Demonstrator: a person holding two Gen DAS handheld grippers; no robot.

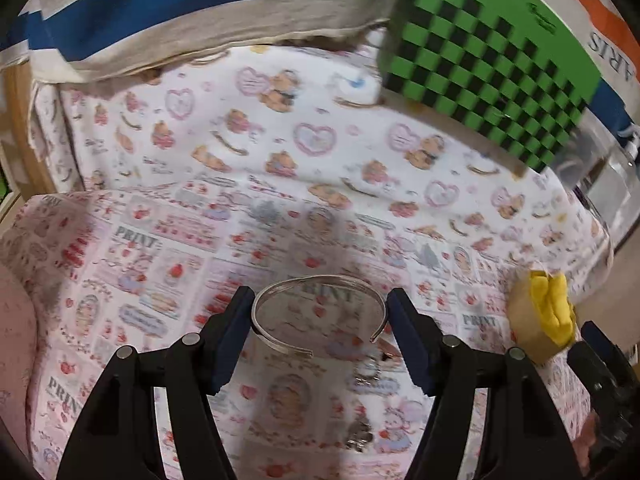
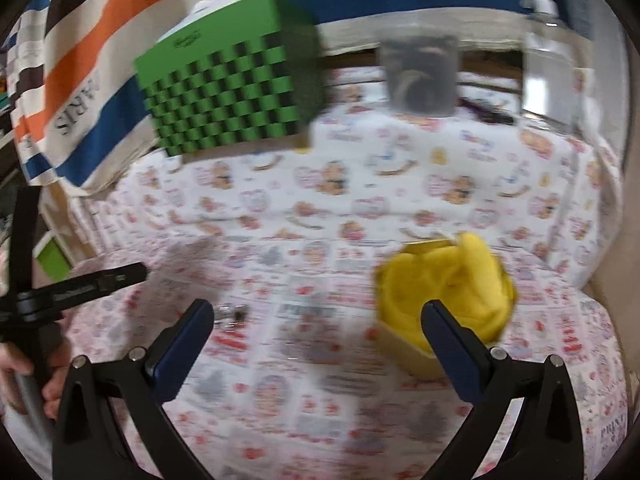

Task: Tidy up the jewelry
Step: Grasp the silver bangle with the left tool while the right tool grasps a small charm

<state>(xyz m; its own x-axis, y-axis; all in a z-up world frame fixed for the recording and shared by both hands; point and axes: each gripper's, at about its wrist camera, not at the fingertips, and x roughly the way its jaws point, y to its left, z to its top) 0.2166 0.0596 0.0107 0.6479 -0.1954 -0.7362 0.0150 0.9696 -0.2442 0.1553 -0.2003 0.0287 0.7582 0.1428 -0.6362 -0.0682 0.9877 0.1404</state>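
Left gripper [image 1: 320, 312] clamps thin silver open bangle [image 1: 318, 312]; right gripper [image 2: 318, 332] gapes empty. Next, probably: carry to yellow-lined box [image 2: 448, 304].

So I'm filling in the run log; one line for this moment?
left claw: grips silver bangle | right claw: open, empty | yellow-lined box: on cloth

Open passage: printed tabletop [image 2: 320, 208] middle; obstructions: green checkered box [image 2: 224, 92] rear left, grey cup [image 2: 418, 76] rear centre, yellow-lined box [image 2: 444, 300] front right.
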